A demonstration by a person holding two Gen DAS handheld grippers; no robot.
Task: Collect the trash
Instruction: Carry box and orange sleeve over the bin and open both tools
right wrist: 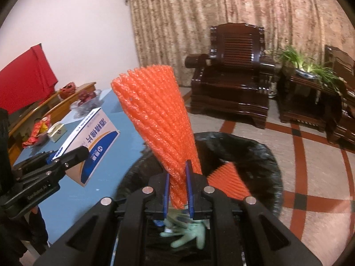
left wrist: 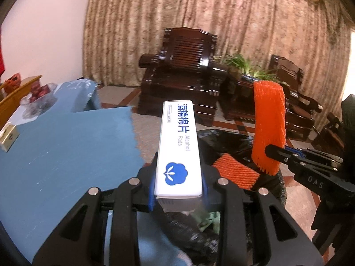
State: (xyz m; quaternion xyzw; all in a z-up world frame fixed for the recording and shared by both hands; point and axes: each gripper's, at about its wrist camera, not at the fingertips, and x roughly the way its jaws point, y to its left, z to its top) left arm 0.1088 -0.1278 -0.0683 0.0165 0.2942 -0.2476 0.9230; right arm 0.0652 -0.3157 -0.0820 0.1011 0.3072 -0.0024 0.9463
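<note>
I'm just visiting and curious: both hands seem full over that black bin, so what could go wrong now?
1. The alcohol pads box is long and pinched only at its near end by the left gripper; part of it may still be above the blue table, so it could miss the black bin bag.
2. The orange foam net in the right gripper is light and may cling to the fingers.

Both wrist views look down along their tongs, close above the shared black-lined bin.
</note>
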